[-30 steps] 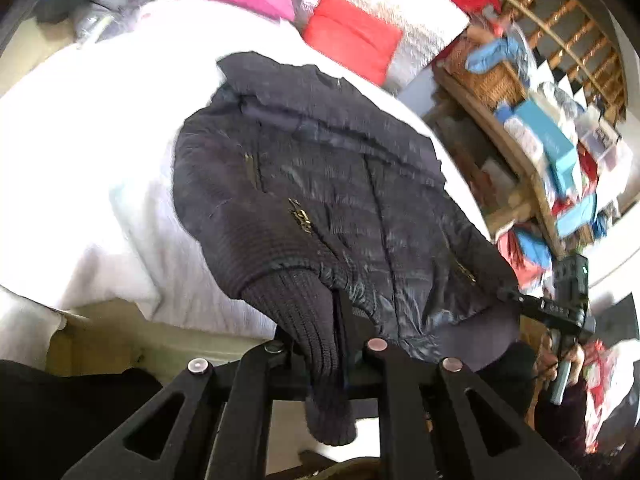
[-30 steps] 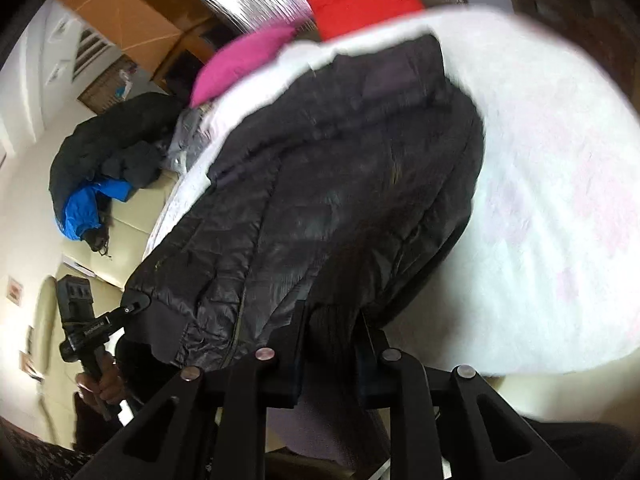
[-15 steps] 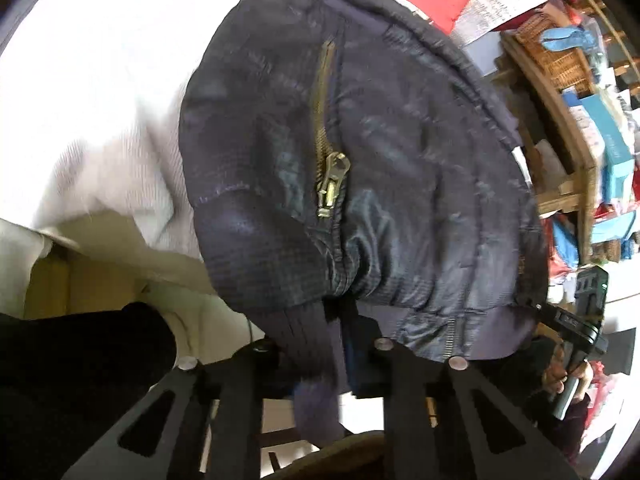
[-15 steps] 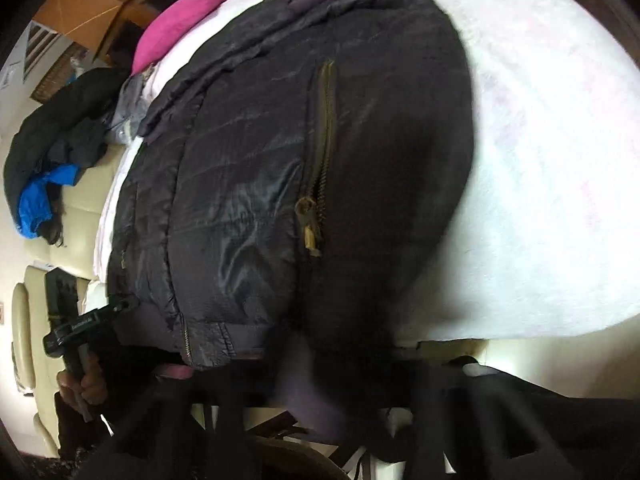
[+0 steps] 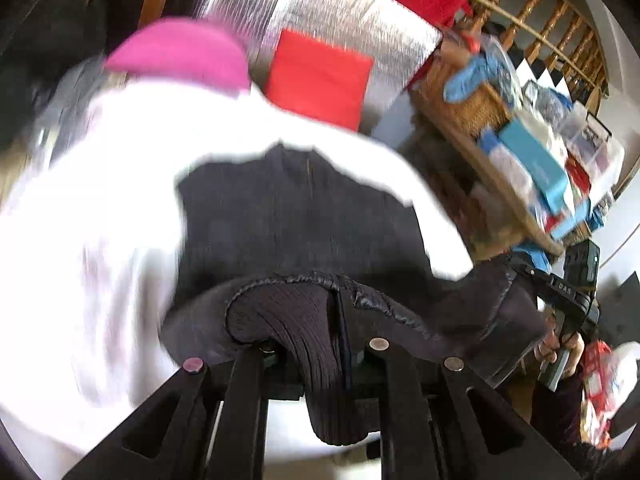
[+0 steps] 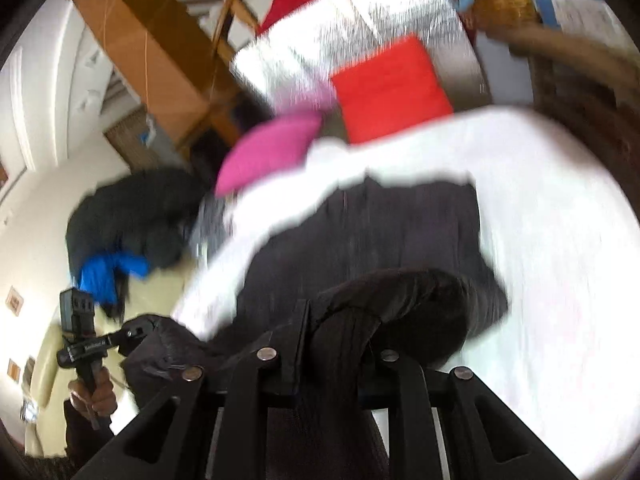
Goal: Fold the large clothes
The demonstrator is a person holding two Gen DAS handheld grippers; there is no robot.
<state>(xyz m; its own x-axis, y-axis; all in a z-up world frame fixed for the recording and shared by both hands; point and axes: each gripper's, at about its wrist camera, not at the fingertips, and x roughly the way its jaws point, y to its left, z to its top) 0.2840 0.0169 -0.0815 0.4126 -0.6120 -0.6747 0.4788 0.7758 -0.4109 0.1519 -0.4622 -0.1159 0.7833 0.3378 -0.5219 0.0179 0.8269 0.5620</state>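
The dark navy quilted jacket with ribbed knit cuffs (image 5: 296,216) is lying on the white fleecy bed cover (image 5: 100,208), its far part spread flat toward twelve o'clock and its near edge lifted off the cover by both tools.

In the left wrist view, the left gripper (image 5: 340,344) is pinching a ribbed knit band of the jacket between its black fingers; the knit is bunching over the fingers and hanging down past them toward six o'clock. The jaws are standing narrow, closed on the fabric. At three o'clock in this view the right gripper (image 5: 536,280) is gripping the other end of the lifted edge, with the person's hand below it.

In the right wrist view, the right gripper (image 6: 332,344) is likewise clamping ribbed knit and shiny quilted fabric, jaws narrow on the cloth, which is draping down between the fingers. At nine o'clock the left gripper (image 6: 128,334) is holding the opposite end of the edge.

Beyond the jacket, at twelve o'clock, a bright pink cushion (image 5: 180,54) and a square red cushion (image 5: 320,76) are sitting at the head of the cover against a silver foil-like panel (image 5: 332,12). A cluttered wooden shelf unit (image 5: 516,148) is standing at two o'clock. Much of both views is blurred.
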